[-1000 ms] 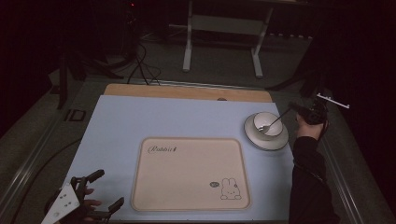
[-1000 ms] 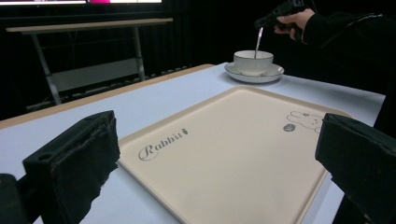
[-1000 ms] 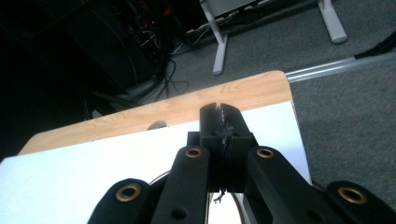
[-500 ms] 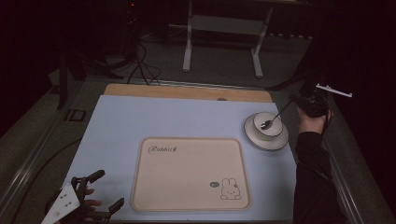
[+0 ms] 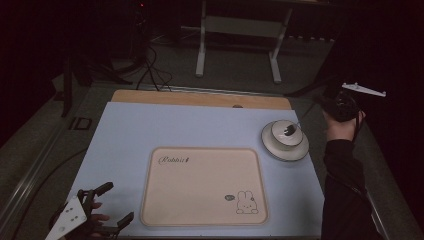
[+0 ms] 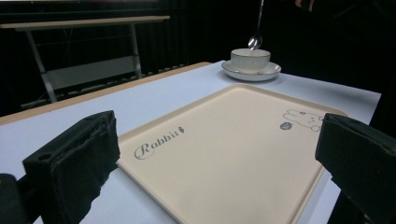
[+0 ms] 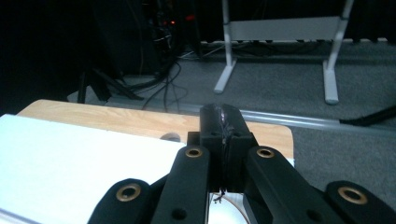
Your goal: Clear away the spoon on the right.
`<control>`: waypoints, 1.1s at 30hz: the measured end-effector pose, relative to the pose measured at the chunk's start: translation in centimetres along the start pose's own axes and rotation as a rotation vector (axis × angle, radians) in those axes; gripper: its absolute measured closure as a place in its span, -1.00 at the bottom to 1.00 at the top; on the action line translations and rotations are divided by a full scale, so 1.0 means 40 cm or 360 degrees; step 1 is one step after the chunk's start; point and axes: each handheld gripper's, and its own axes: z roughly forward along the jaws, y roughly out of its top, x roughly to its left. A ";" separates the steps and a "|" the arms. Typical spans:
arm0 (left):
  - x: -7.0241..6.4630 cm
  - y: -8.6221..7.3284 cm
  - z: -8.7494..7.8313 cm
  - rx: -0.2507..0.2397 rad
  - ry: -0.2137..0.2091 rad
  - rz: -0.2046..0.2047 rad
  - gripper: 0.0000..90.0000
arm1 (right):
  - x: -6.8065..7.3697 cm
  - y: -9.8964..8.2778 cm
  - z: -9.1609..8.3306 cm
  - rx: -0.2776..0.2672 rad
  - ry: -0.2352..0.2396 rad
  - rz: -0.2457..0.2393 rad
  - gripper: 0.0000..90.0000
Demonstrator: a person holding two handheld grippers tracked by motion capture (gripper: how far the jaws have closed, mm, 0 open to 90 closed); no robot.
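Observation:
A white cup [image 5: 283, 133] stands on its saucer [image 5: 285, 151] at the right of the table. A metal spoon [image 6: 255, 39] hangs nearly upright, its bowl just over the cup's [image 6: 250, 58] rim. My right gripper [image 5: 327, 106] is shut on the spoon's handle, up and to the right of the cup; in the right gripper view its jaws [image 7: 224, 126] are pressed together. At the table's front left corner my left gripper [image 5: 118, 202] stands open with nothing between its jaws, facing the beige rabbit tray [image 6: 233, 140].
The beige tray [image 5: 205, 185] lies in the middle of the light blue table cover [image 5: 130, 135]. A wooden strip [image 5: 200, 98] runs along the table's far edge. Beyond it are a metal stand [image 5: 240, 25] and cables on the floor.
My right gripper has risen and drawn back to the right with the spoon, whose bowl has lifted out of the cup. The left gripper has kept still.

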 end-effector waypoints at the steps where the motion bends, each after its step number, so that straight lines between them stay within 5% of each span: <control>1: 0.000 0.000 0.000 0.0000 0.0000 0.0000 -1.00 | 0.004 0.006 -0.004 0.0000 0.0003 -0.0021 0.99; 18: -0.005 0.002 0.001 0.0000 -0.0022 0.0004 -1.00 | 0.086 0.066 -0.049 0.0058 0.0138 -0.0267 0.99; 33: -0.005 0.002 0.008 0.0003 -0.0046 -0.0002 -1.00 | 0.140 0.071 -0.071 0.0088 0.0312 -0.0395 0.99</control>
